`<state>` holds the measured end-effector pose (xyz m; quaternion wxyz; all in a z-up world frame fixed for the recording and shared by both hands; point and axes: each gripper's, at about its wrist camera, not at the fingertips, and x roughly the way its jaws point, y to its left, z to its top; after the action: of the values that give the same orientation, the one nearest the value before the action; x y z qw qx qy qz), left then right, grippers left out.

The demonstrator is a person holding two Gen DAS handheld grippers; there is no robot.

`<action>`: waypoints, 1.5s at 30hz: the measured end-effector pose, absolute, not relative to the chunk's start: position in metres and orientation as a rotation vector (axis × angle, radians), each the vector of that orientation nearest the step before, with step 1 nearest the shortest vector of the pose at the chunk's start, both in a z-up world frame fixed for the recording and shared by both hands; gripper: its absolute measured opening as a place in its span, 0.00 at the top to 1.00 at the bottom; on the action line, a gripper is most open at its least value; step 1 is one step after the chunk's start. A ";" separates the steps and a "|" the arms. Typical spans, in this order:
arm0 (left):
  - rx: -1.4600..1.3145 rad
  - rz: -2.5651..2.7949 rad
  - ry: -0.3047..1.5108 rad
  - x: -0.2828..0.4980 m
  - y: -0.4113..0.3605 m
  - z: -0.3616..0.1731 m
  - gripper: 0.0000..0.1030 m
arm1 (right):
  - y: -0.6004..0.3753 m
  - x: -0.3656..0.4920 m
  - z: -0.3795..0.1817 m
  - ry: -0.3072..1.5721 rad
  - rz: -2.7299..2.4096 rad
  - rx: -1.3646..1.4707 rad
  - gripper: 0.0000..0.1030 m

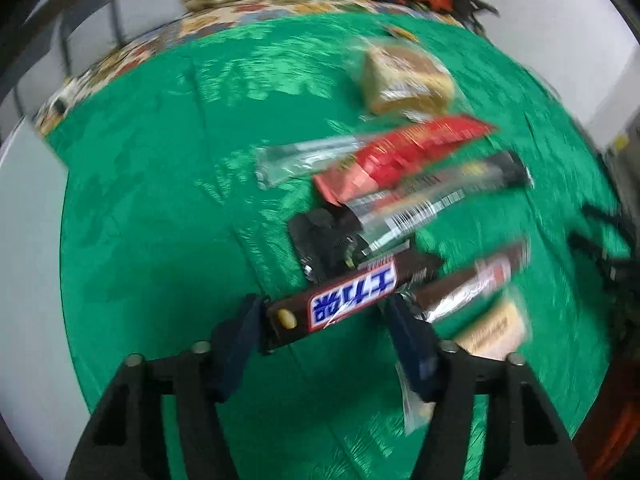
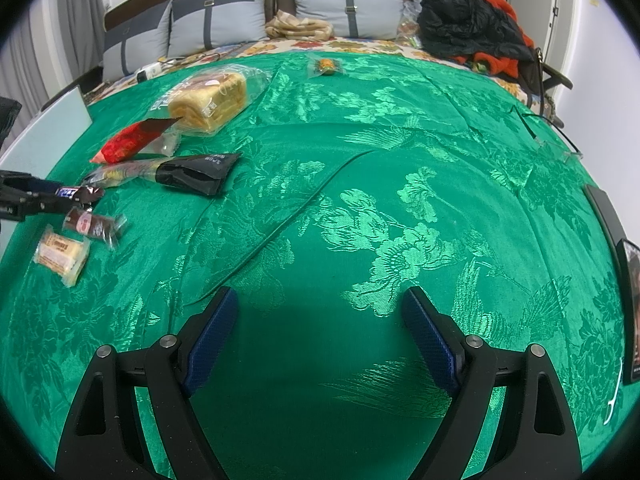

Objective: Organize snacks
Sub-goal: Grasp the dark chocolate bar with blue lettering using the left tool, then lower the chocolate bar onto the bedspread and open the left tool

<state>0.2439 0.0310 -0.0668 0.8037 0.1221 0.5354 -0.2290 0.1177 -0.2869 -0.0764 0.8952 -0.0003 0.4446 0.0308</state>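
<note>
Left gripper point(image 1: 326, 312) jaws clamp the brown chocolate bar with a blue-lettered white label point(image 1: 344, 298) lengthwise beside the black foil pouch point(image 1: 326, 236); end-on grip may slip; right gripper point(image 2: 316, 312) jaws open, empty.

Snacks point(image 2: 120, 168) on cloth's point(image 2: 360, 200) left

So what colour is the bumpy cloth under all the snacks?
Shiny green cloth with woven flowers, clearest in the right wrist view.

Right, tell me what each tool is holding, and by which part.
Left tool grips the brown chocolate bar with a blue-lettered label across its middle. Right tool is open, holding nothing.
</note>
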 end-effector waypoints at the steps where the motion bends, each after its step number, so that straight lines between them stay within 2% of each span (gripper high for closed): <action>1: 0.283 -0.514 1.145 0.240 0.026 -0.068 0.51 | -0.287 0.118 -0.076 0.922 0.064 -0.001 0.15; 2: 0.293 -0.551 1.154 0.239 0.023 -0.067 0.64 | -0.287 0.118 -0.076 0.922 0.064 -0.001 0.15; 3: 0.285 -0.584 1.174 0.239 0.022 -0.066 0.73 | -0.287 0.118 -0.076 0.922 0.064 -0.001 0.15; 8: 0.355 -0.588 1.211 0.227 0.013 -0.065 0.78 | -0.287 0.118 -0.076 0.922 0.064 -0.001 0.15; 10: 0.420 -0.550 1.192 0.219 0.008 -0.064 0.75 | -0.287 0.118 -0.076 0.922 0.064 -0.001 0.15; 11: 0.441 -0.537 1.173 0.217 0.006 -0.061 0.65 | -0.287 0.118 -0.076 0.922 0.064 -0.001 0.15; 12: 0.451 -0.531 1.153 0.216 0.004 -0.057 0.48 | -0.287 0.118 -0.076 0.922 0.064 -0.001 0.15; 13: 0.458 -0.524 1.121 0.216 0.003 -0.053 0.42 | -0.287 0.118 -0.076 0.922 0.064 -0.001 0.15; 16: 0.480 -0.509 1.082 0.220 -0.007 -0.052 0.40 | -0.287 0.118 -0.076 0.922 0.063 -0.001 0.15; 17: 0.480 -0.517 1.093 0.222 -0.010 -0.054 0.42 | -0.287 0.118 -0.076 0.922 0.064 -0.001 0.15; 18: 0.483 -0.528 1.097 0.223 -0.013 -0.057 0.55 | -0.287 0.118 -0.076 0.922 0.064 -0.001 0.15; 20: 0.480 -0.549 1.111 0.223 -0.017 -0.060 0.70 | -0.287 0.118 -0.076 0.922 0.064 -0.001 0.15; 22: 0.472 -0.545 1.109 0.222 -0.017 -0.060 0.71 | -0.287 0.118 -0.076 0.922 0.064 -0.001 0.15; 27: 0.374 -0.475 1.119 0.198 0.010 -0.055 0.83 | -0.287 0.118 -0.076 0.922 0.064 -0.001 0.15; 34: 0.092 -0.181 1.149 0.135 0.082 -0.054 0.83 | -0.287 0.118 -0.076 0.922 0.063 -0.001 0.15; 35: 0.048 -0.171 1.135 0.125 0.089 -0.053 0.82 | -0.287 0.118 -0.076 0.922 0.063 -0.001 0.15; 37: 0.006 -0.172 1.107 0.115 0.093 -0.053 0.66 | -0.287 0.118 -0.076 0.922 0.063 -0.001 0.15; 38: 0.009 -0.172 1.102 0.115 0.093 -0.055 0.45 | -0.287 0.118 -0.077 0.922 0.063 -0.002 0.15; 39: 0.025 -0.162 1.094 0.116 0.090 -0.057 0.35 | -0.287 0.118 -0.077 0.922 0.063 -0.002 0.15; 43: 0.066 -0.150 1.078 0.128 0.078 -0.072 0.34 | -0.287 0.118 -0.077 0.922 0.063 -0.002 0.15; 45: 0.067 -0.126 1.049 0.131 0.075 -0.080 0.31 | -0.287 0.119 -0.077 0.922 0.063 -0.001 0.15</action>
<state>0.1311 0.0753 -0.0796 0.8633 0.0317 0.5001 -0.0603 0.1185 -0.2871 -0.0765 0.8951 -0.0004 0.4448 0.0304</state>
